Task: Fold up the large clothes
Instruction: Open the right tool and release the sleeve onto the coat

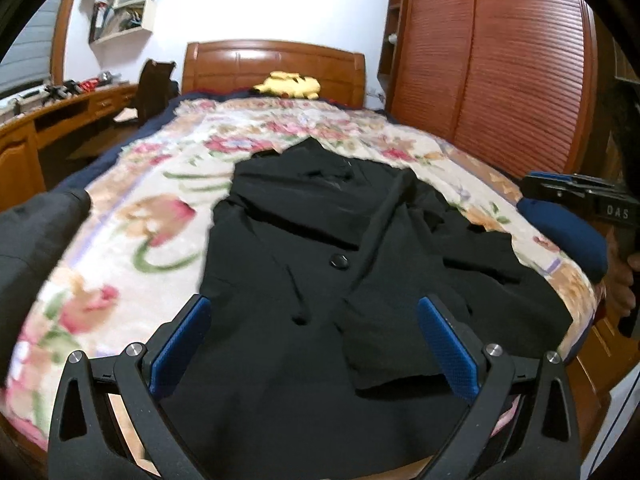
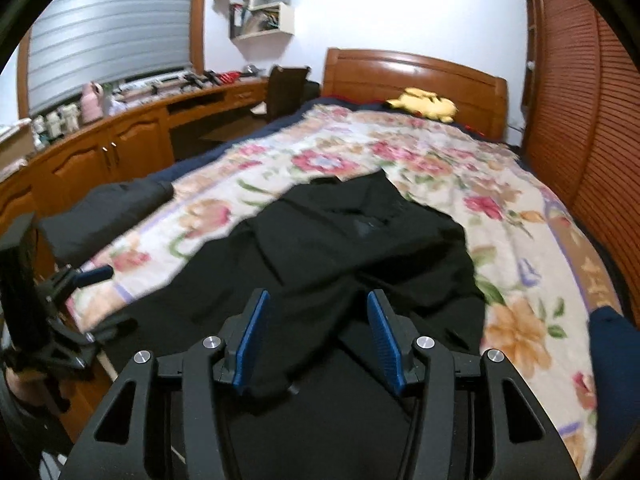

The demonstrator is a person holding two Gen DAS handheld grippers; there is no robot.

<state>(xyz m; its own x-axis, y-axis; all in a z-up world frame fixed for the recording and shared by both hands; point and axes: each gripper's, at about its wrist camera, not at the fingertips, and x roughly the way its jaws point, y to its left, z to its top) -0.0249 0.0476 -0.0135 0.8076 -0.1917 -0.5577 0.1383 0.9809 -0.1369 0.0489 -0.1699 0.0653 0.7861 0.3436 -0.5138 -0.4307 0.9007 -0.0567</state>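
A black jacket (image 1: 320,240) with one large button (image 1: 339,261) lies spread on the floral bedspread (image 1: 132,216), collar toward the headboard. My left gripper (image 1: 314,312) is open and empty, hovering above the jacket's near hem. My right gripper (image 2: 318,304) is open and empty above the same jacket (image 2: 360,248), nearer its right half. The right gripper also shows at the right edge of the left wrist view (image 1: 560,184), and the left gripper at the left edge of the right wrist view (image 2: 92,274).
A dark grey garment (image 2: 108,208) lies at the bed's left edge. A yellow plush toy (image 1: 288,85) sits by the wooden headboard (image 1: 276,64). A wooden wardrobe (image 1: 500,60) stands on the right, a desk with cabinets (image 2: 120,140) on the left.
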